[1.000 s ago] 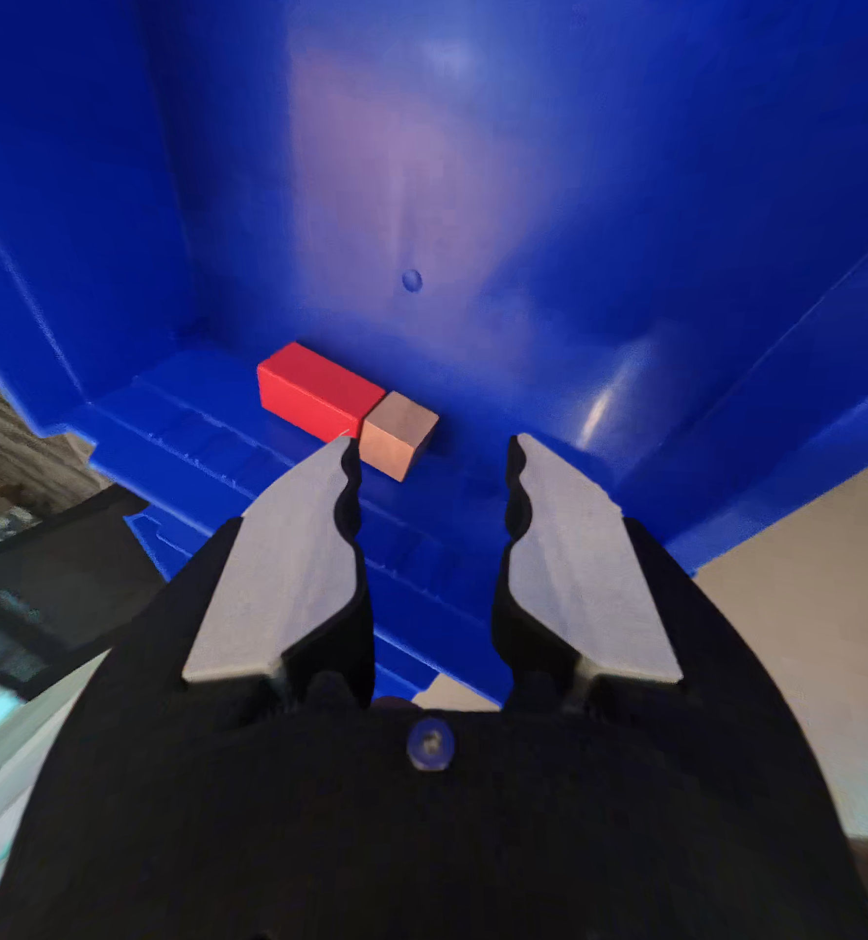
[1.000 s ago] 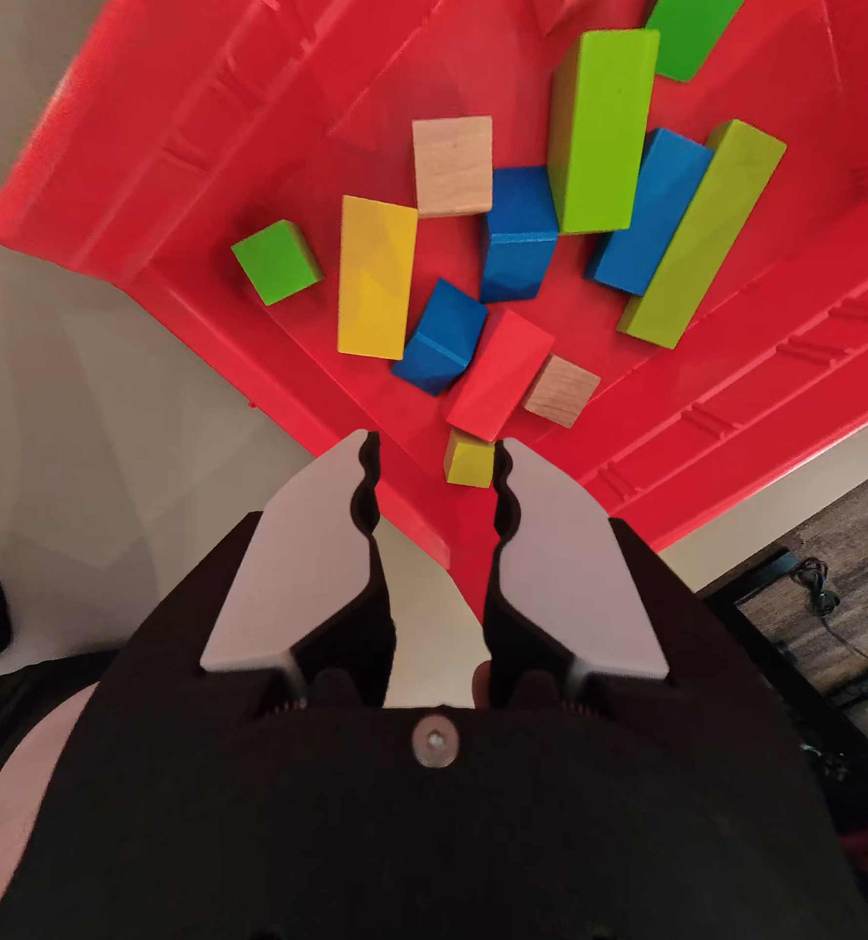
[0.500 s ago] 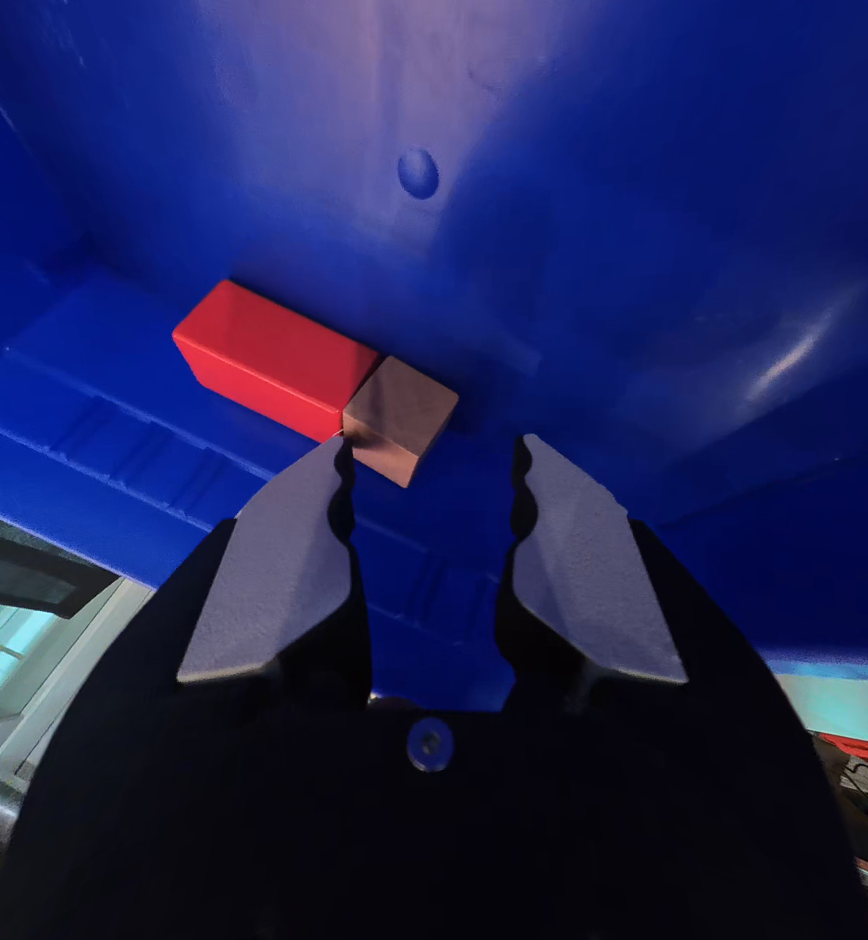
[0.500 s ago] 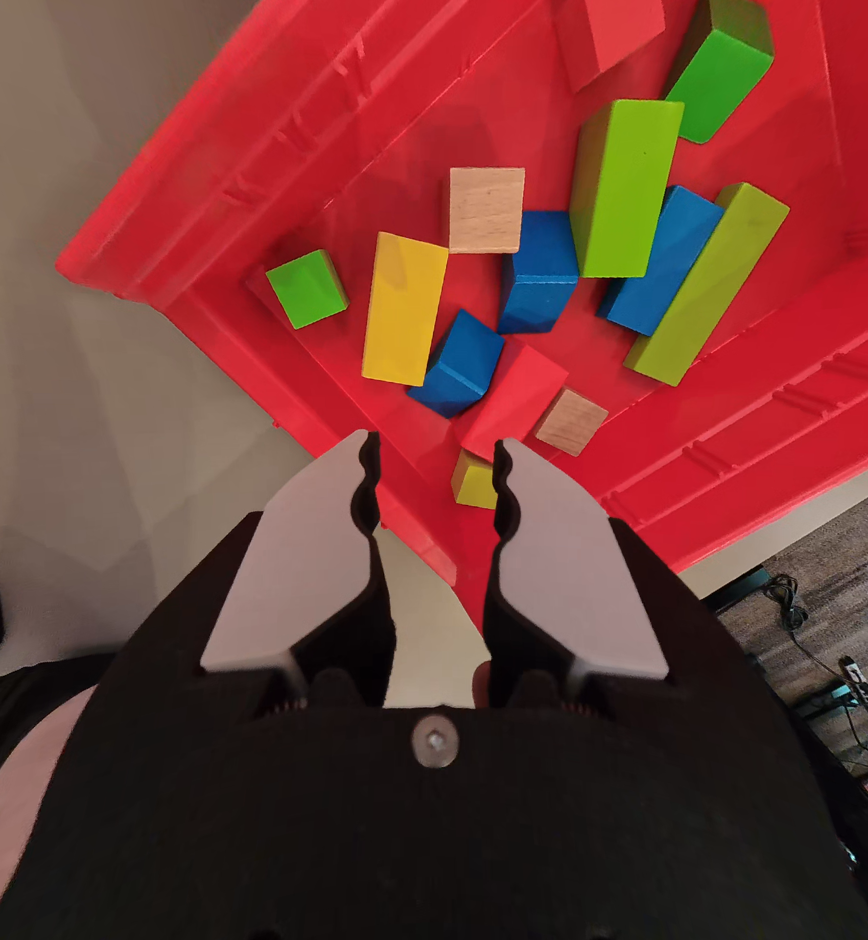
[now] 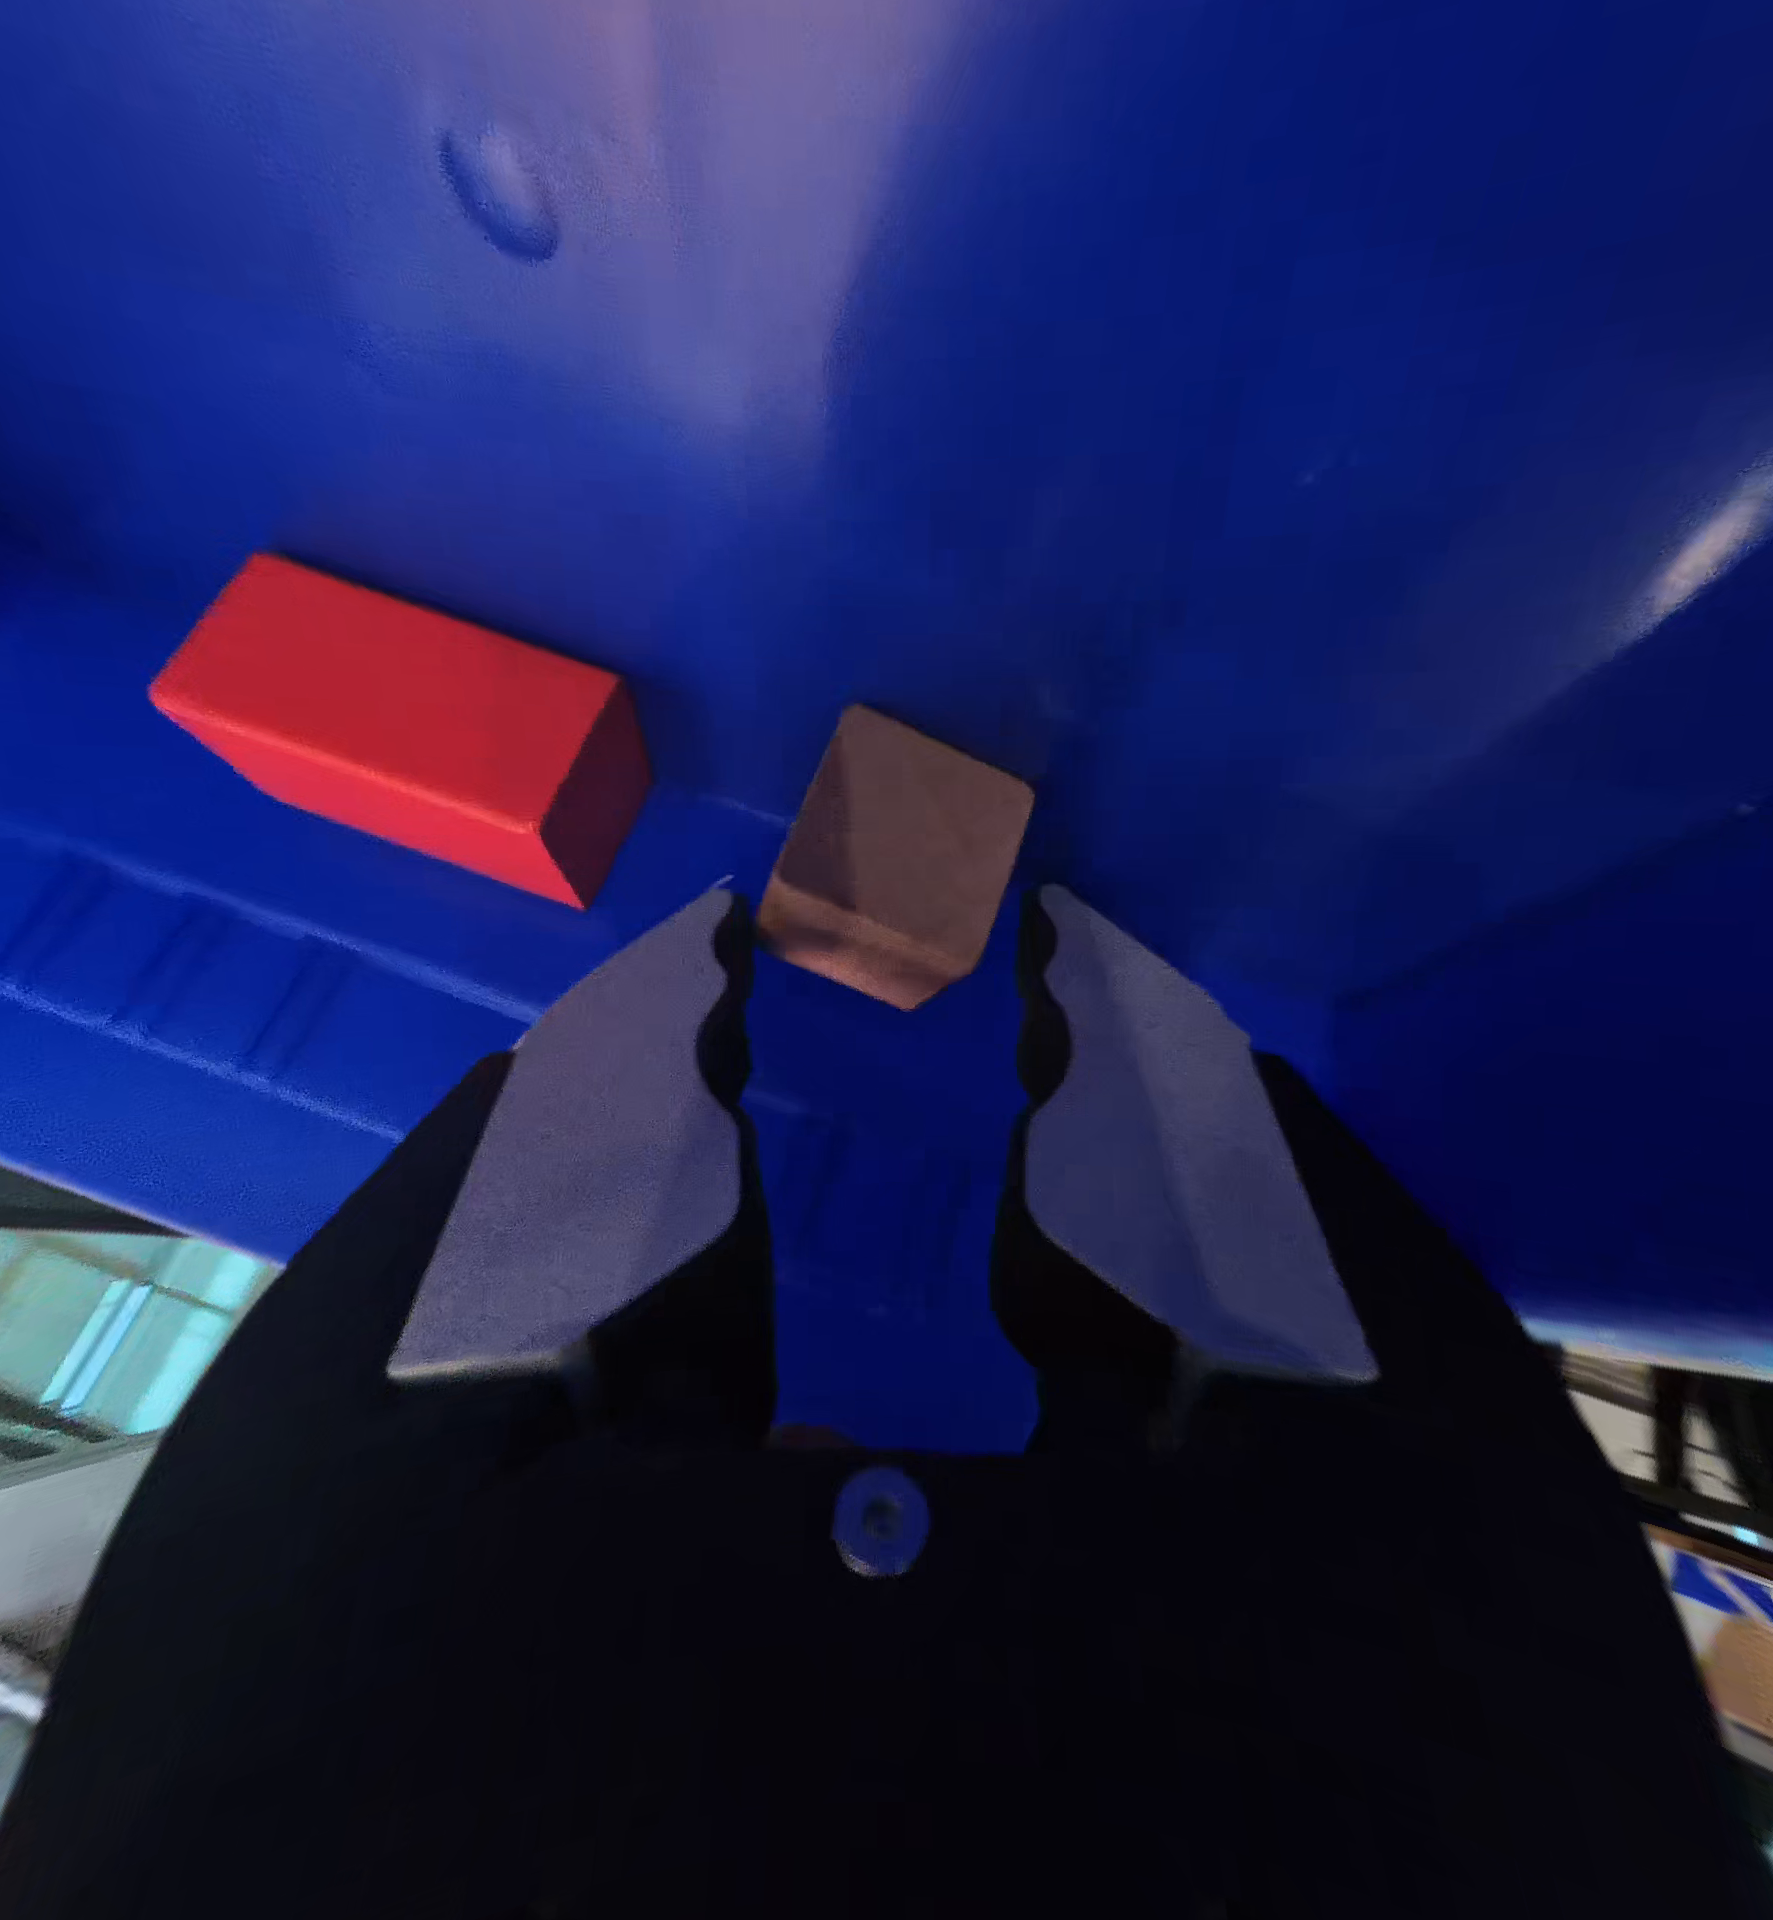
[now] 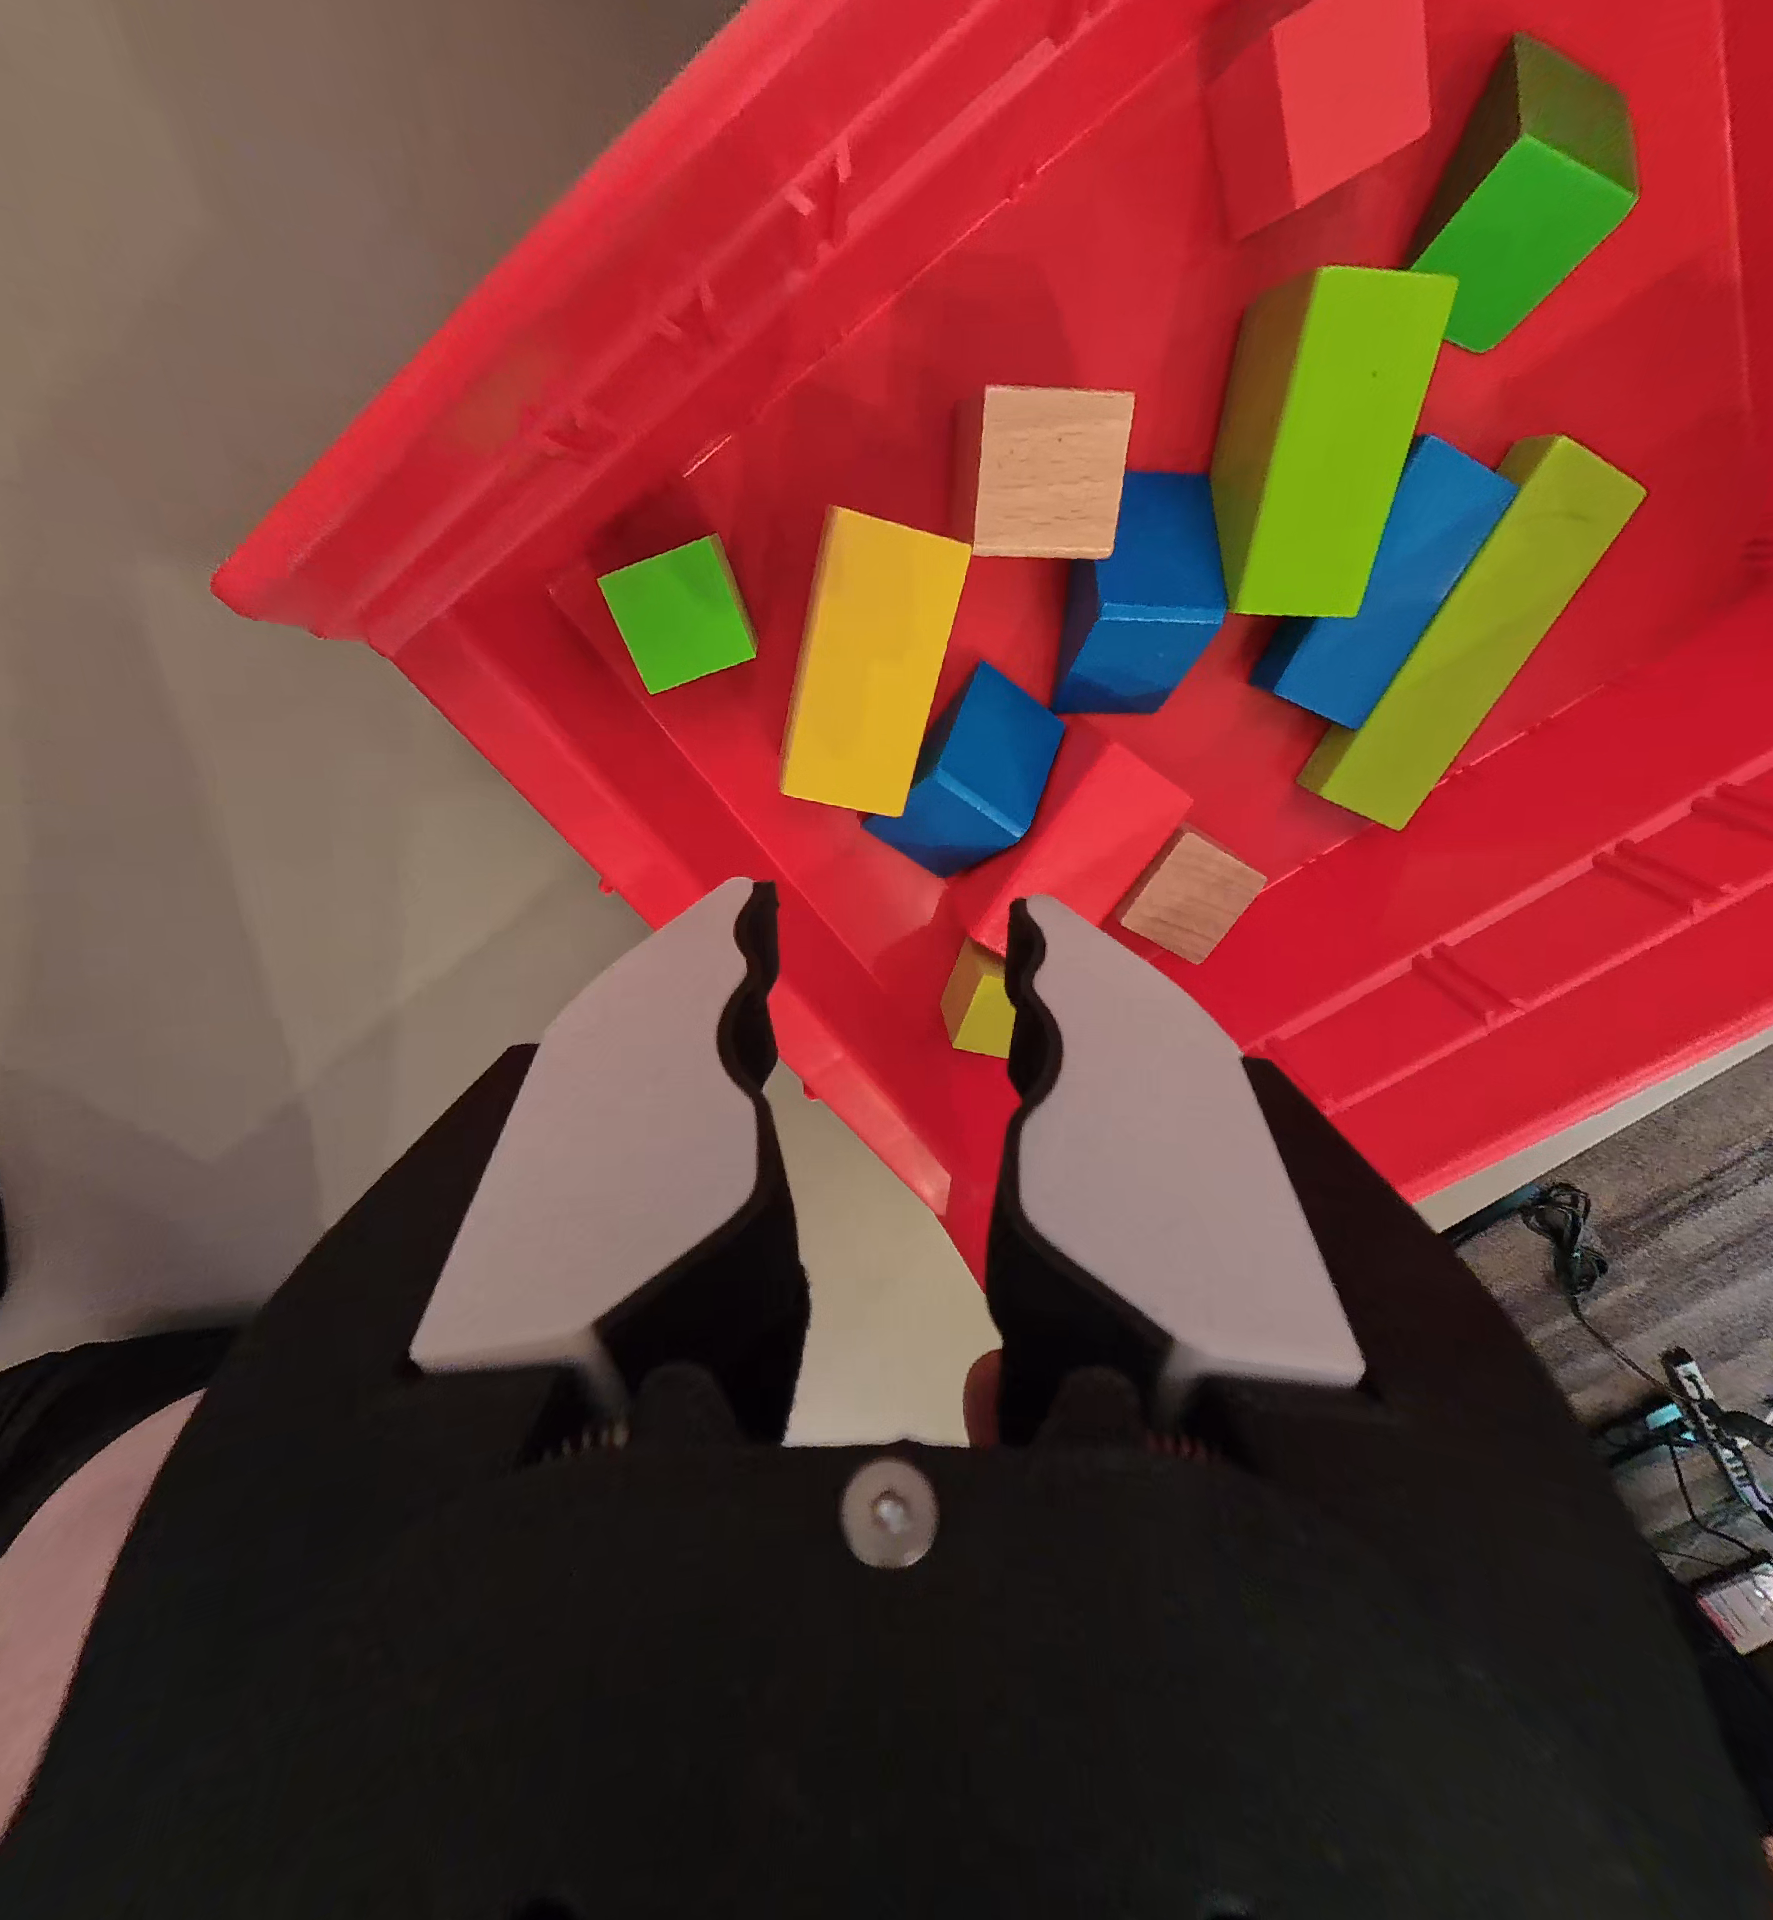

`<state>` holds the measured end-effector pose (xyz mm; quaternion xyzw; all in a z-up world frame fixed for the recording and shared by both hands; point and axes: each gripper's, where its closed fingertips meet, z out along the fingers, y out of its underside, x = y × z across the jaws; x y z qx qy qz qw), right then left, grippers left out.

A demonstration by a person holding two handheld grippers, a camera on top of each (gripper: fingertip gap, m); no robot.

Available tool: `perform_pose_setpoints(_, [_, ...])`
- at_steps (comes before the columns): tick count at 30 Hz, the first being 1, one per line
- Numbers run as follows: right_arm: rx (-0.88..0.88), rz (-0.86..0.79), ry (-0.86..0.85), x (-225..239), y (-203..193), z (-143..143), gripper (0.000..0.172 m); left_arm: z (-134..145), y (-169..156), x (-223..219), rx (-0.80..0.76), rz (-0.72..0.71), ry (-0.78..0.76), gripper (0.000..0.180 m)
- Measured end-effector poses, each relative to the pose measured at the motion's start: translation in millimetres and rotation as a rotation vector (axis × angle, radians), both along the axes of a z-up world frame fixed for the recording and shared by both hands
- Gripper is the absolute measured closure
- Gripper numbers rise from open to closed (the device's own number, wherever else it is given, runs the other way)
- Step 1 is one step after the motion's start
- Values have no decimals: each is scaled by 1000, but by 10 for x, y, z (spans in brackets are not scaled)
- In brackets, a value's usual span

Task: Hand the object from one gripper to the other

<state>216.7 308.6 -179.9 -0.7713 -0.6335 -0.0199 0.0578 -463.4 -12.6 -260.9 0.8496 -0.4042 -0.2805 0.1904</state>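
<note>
The desk (image 6: pixel 186 727) is showing as a plain matte beige-grey top, and past its edge a grey wood-grain floor (image 6: pixel 1713 1174) with black cables (image 6: pixel 1713 1455) is peeking in on the right. A glossy moulded red bin (image 6: pixel 653 343) with ribbed walls is sitting on it, holding painted wooden blocks: a yellow slab (image 6: pixel 871 660), blue blocks (image 6: pixel 1142 592), long lime-green bars (image 6: pixel 1329 436), a green cube (image 6: pixel 679 613) and bare wood cubes (image 6: pixel 1053 473).

The right tongs (image 6: pixel 882 935) are hanging open over the bin's near wall, gripping nothing.

The left tongs (image 5: pixel 882 925) are reaching into a shiny blue bin (image 5: pixel 1277 416), standing open around a small plain wooden cube (image 5: pixel 897 852). There's a visible gap on the right side, so it isn't clamped. A red block (image 5: pixel 394 717) is lying well to its left.
</note>
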Motion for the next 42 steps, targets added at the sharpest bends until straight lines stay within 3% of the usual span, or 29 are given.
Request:
perform_pose_setpoints(3, [21,6,13,-18,6,54,132,5,12,0,18,-16,18,140])
perform_pose_setpoints(6, [75,35,69,-99,-19,231,135,137,140,81,192,2,-36,141])
perform_pose_setpoints(10, [164,143,209,-378,-227,599,138,554,278,314,418,-14,-52,141])
perform_pose_setpoints(16, [293,337,311,-797,-640,932,139,1054,352,825,569,-103,-32,142])
perform_pose_setpoints(22, [301,476,346,-1166,-969,914,138,1233,361,1216,607,-164,-29,142])
perform_pose_setpoints(32, [287,613,404,-1569,-1313,821,135,1287,419,1519,629,-188,-75,142])
perform_pose_setpoints(35, [263,656,583,-1866,-1495,937,132,1316,497,1845,712,-169,-251,142])
perform_pose_setpoints(38, [209,709,791,-2162,-1765,1063,128,1417,609,2521,831,-130,-631,142])
perform_pose_setpoints(42, [110,784,985,-2401,-2189,1135,128,1660,693,3314,916,-174,-953,142])
